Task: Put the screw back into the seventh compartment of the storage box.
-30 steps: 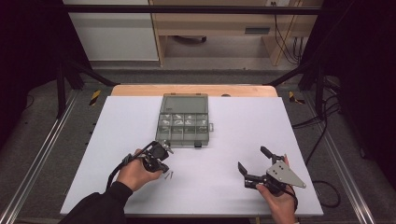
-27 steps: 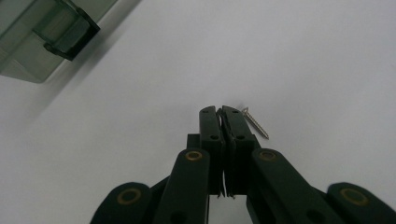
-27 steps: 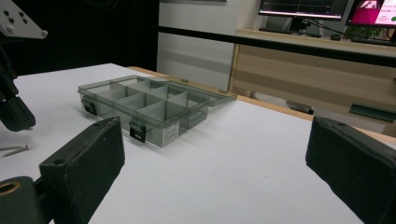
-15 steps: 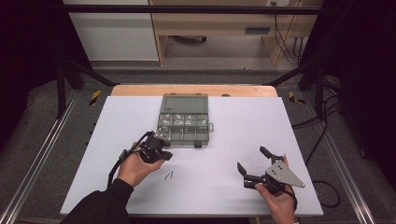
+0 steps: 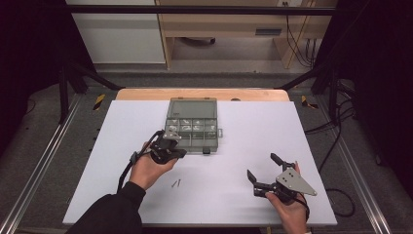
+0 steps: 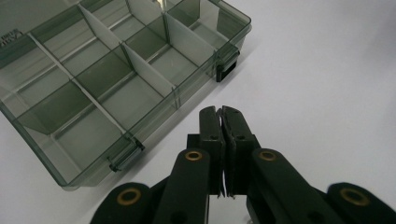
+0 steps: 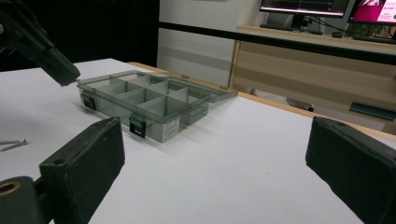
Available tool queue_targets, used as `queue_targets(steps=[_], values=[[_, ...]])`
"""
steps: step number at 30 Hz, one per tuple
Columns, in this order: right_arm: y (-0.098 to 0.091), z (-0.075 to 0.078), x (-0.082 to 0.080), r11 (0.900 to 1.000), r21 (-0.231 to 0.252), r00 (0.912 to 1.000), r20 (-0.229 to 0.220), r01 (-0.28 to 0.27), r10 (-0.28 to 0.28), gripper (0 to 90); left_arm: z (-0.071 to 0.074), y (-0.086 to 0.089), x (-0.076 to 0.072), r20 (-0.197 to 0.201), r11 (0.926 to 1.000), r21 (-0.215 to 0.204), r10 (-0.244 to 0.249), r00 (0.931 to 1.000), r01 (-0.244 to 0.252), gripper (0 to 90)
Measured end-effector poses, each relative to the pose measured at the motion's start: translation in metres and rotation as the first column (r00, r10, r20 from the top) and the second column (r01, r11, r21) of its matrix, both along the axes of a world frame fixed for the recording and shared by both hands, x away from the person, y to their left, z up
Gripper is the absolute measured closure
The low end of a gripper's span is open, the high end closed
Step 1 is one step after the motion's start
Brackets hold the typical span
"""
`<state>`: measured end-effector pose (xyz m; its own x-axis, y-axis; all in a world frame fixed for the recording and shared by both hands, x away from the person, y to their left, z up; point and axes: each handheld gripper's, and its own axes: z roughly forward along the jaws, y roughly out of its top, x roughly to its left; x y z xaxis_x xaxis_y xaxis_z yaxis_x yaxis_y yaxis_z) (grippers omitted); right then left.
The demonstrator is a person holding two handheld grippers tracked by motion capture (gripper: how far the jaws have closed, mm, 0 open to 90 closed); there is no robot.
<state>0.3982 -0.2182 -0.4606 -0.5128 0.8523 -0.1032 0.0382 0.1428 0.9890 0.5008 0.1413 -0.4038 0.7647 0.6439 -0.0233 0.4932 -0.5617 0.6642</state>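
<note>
On the white bench (image 5: 321, 146), toward its far edge: a smoky clear organizer box (image 5: 192, 108), lid thrown open away from the person, dividers up, small bits of hardware in the back row of cells, front cells looking bare. Probably light, rigid plastic, slick on the bench, so likely to skate if nudged; best steadied by a side wall or the front latches, never by the thin lid. Just off the box's front-left corner, a touch above the bench: left gripper (image 6: 220, 112), fingers pinched shut on what looks like a thin screw (image 6: 224, 184), with just a sliver of metal between the pads, so read as a judgement. Well in front of the box and off to its right: right gripper (image 5: 261, 165), fingers spread wide, nothing between them, low over the bench. In front of the box, on the person's side of the left gripper: two loose screws (image 5: 176, 184), flat on the bench, side by side. Handling of the screws, judged: tiny, hard, light, smooth, prone to roll and to pivot or slip between flat pads; no fragility worry. Best taken across the shank near the middle, pads square to it, head left clear; off the bench, straight down and closing low. For the drop: over a front cell of the box first, then release low, to avoid a bounce off the dividers.
</note>
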Motion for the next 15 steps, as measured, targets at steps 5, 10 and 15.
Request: queue_targets(steps=[5,10,15], values=[[-0.001,0.000,0.000,1.0000,0.003,1.0000,-0.002,-0.002,0.002,4.5,0.001,-0.006,0.001,0.007,1.0000,-0.008,-0.001,1.0000,0.001,87.7],[0.000,0.000,0.000,1.0000,0.003,1.0000,-0.002,-0.002,0.002,4.5,0.002,-0.010,0.002,0.018,1.0000,-0.007,-0.002,0.9998,0.002,87.6],[0.000,0.000,0.000,1.0000,0.001,1.0000,0.001,0.001,-0.001,4.6,0.004,-0.013,0.004,0.024,0.9999,-0.012,0.001,0.9997,-0.001,87.7]])
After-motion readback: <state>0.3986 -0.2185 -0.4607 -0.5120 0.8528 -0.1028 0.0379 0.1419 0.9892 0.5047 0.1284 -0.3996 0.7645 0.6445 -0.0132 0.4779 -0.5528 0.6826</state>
